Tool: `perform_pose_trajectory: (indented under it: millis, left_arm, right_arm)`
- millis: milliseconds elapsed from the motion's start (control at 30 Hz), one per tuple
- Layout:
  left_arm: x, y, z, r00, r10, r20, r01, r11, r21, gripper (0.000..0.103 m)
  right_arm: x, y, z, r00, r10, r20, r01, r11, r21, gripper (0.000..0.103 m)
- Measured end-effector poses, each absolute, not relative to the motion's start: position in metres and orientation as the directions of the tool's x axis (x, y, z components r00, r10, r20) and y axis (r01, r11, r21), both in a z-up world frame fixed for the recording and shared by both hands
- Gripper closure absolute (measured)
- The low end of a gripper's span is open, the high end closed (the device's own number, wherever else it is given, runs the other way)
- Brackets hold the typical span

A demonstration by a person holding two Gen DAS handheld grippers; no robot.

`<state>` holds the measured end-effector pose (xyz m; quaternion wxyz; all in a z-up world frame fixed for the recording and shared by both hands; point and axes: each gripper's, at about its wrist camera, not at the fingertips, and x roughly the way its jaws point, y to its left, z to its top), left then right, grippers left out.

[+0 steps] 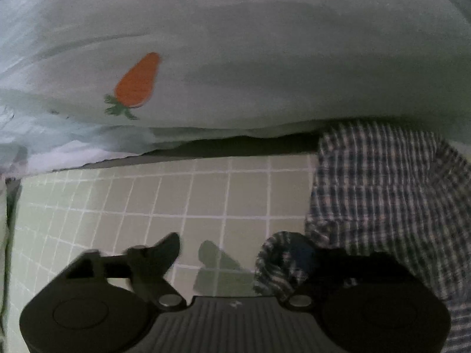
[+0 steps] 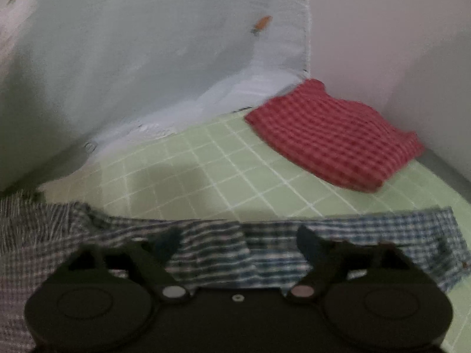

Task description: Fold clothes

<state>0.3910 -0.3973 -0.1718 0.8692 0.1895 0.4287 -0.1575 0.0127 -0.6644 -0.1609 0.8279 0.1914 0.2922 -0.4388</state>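
A blue-and-white plaid garment (image 1: 382,194) hangs down the right side of the left wrist view, over a green sheet with a white grid (image 1: 176,206). My left gripper (image 1: 235,248) is open; a bunch of the plaid cloth is draped over its right finger (image 1: 282,259), while its left finger is bare. In the right wrist view the same plaid garment (image 2: 265,247) lies spread across the near part of the sheet. My right gripper (image 2: 237,239) is open just above it, its jaws wide apart with nothing clamped between them.
A folded red checked garment (image 2: 332,135) rests on the green sheet (image 2: 206,176) at the far right. A pale cloth with carrot prints (image 1: 235,58) (image 2: 147,58) hangs behind the sheet. A plain pinkish wall (image 2: 397,44) stands on the right.
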Motion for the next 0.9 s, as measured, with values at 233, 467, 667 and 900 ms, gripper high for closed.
perform_pose_trajectory:
  millis: [233, 467, 667, 900]
  left_arm:
    - [0.374, -0.368, -0.145, 0.620, -0.216, -0.754, 0.411, 0.908, 0.078, 0.005]
    - [0.339, -0.352, -0.129, 0.645, -0.209, -0.735, 0.426, 0.897, 0.118, 0.005]
    - [0.295, -0.326, -0.120, 0.612, -0.225, -0.758, 0.429, 0.900, 0.079, 0.005]
    - [0.218, -0.283, -0.109, 0.596, -0.232, -0.769, 0.439, 0.896, 0.070, 0.005]
  right_arm:
    - [0.027, -0.670, -0.181, 0.505, -0.474, -0.722, 0.775, 0.617, 0.137, 0.000]
    - [0.038, -0.664, -0.185, 0.469, -0.402, -0.786, 0.738, 0.668, 0.098, 0.002]
    - [0.035, -0.646, -0.165, 0.438, -0.448, -0.779, 0.724, 0.690, 0.010, 0.081]
    - [0.019, -0.598, -0.124, 0.516, -0.525, -0.677, 0.630, 0.768, -0.116, 0.089]
